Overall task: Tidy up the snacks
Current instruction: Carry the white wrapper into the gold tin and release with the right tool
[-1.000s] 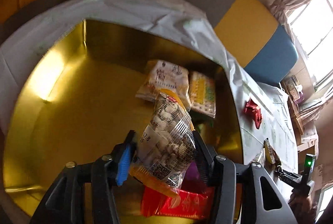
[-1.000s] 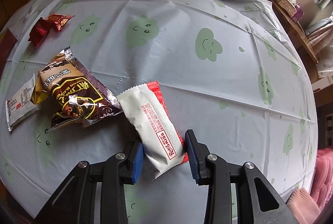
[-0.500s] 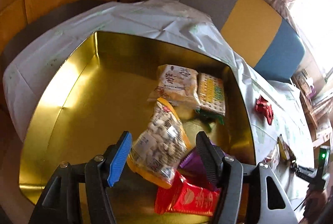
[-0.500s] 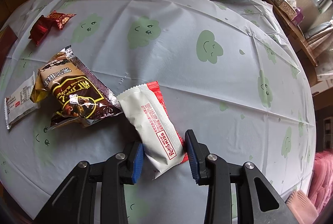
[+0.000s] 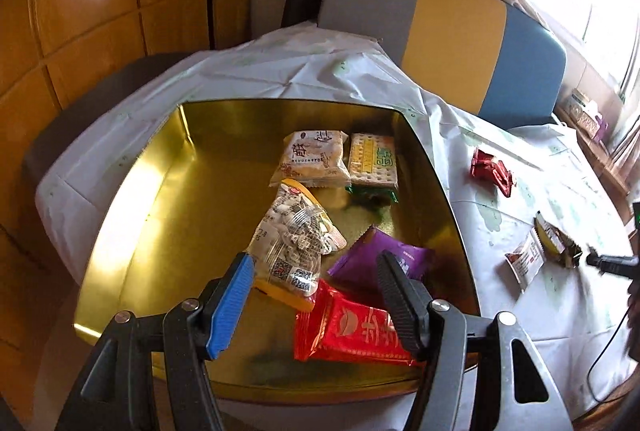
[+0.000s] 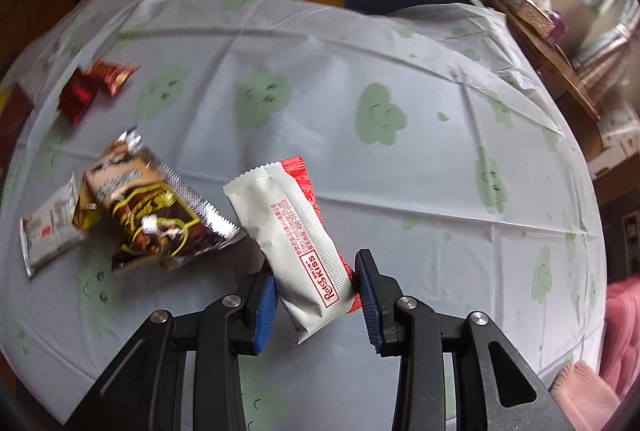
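- the left gripper (image 5: 316, 295) was seen above the shiny gold square tin (image 5: 132, 215), its jaws spread wide after just having been opening, nothing pinched between them.
- the clear bag of pale candies with an orange edge (image 5: 294, 243) was lying loose on the tin floor, its lower end resting on the red foil packet (image 5: 352, 331), with the purple pouch (image 5: 380, 259) just beside it.
- at the far side of the tin, the beige biscuit pack (image 5: 312, 159) and the green-and-yellow cracker pack (image 5: 373, 161) were lying side by side.
- the right gripper (image 6: 316, 287) was pinching the white-and-red wrapped snack bar (image 6: 296, 231) near its lower end, the rest sticking out ahead over the pale tablecloth with green smiling clouds (image 6: 400, 191).
- the glossy brown-and-gold chocolate wrapper (image 6: 148, 215) and small red foil sweets (image 6: 94, 87) were left on the cloth.
- the bar, it was judged, should be carried level to the tin and let go low over a bare gold patch, with the left tool cleared aside first.
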Available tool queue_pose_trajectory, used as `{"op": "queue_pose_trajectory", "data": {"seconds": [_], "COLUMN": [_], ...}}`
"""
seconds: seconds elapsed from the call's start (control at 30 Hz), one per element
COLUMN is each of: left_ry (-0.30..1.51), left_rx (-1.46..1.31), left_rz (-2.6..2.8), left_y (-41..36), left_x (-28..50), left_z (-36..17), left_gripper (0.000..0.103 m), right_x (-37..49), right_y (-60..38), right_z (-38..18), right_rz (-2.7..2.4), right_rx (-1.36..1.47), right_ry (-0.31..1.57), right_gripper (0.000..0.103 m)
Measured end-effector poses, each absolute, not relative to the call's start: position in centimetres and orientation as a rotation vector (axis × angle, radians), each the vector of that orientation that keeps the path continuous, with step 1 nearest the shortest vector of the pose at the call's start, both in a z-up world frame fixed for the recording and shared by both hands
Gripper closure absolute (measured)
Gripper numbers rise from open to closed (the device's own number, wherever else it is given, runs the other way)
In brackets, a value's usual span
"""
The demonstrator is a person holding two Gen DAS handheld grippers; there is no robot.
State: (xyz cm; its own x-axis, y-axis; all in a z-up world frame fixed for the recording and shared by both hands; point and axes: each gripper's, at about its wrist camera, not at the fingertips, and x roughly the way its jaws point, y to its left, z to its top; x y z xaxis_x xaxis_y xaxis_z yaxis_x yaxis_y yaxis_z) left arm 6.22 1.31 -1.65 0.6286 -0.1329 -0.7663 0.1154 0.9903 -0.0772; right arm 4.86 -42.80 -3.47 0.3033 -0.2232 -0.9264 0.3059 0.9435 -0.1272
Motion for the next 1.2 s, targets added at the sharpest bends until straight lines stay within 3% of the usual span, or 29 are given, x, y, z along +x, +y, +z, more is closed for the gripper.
{"op": "queue_pose_trajectory", "data": {"seconds": [0.67,0.9,1.2], "left_ry": [0.878,0.878,0.875], "left_rx": [0.020,0.001,-0.071], "left_rz": [-0.147,-0.139,-0.106], "left_y": [1.4,1.9,4.7], "left_x": [4.6,5.0,5.6], "left_z": [-2.2,-2.3,-2.0], "left_gripper": [0.038,0.038,0.038], "right_x": [4.9,6.2,8.8], "right_y": [-42.3,-34.2,-19.3], "right_z": [0.0,4.8,5.7], "right_rz": [-0.293,-0.077,0.260], "right_rx": [0.190,0.089,-0.012], "right_ry": [1.057,0.956,0.920], "right_gripper": [0.066,0.066,0.066]}}
